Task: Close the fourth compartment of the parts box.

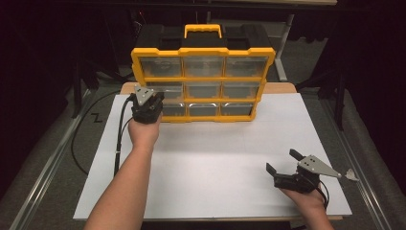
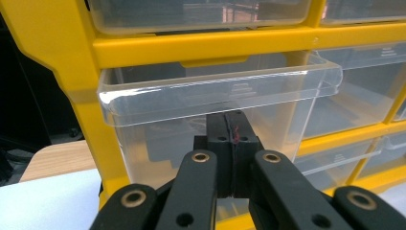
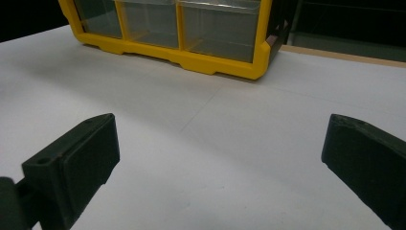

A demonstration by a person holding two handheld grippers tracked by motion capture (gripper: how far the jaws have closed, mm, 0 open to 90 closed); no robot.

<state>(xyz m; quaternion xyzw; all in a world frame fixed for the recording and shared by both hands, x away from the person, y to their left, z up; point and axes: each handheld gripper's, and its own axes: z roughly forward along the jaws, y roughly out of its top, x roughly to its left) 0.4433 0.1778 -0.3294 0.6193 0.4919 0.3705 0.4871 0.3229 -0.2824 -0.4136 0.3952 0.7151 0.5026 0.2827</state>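
A yellow-framed drawer organizer (image 1: 181, 78) with clear drawers and a black carry handle stands upright at the back of the white tabletop (image 1: 215, 158). My left gripper (image 1: 147, 109) is shut in front of its left column. In the left gripper view its jaws (image 2: 234, 130) meet just under the protruding lip of the clear middle-left drawer (image 2: 158, 103), which sits slightly out of the yellow frame (image 2: 191, 45). Whether the tips touch the drawer I cannot tell. My right gripper (image 1: 281, 160) rests open near the front right of the table, with bare table between its jaws (image 3: 220, 139). The organizer (image 3: 191, 57) lies farther off.
The left gripper's black cable (image 1: 119, 134) trails down the table's left side. A wooden table edge (image 1: 282, 87) shows behind the white sheet. Dark floor and stand legs (image 1: 282, 57) surround the table.
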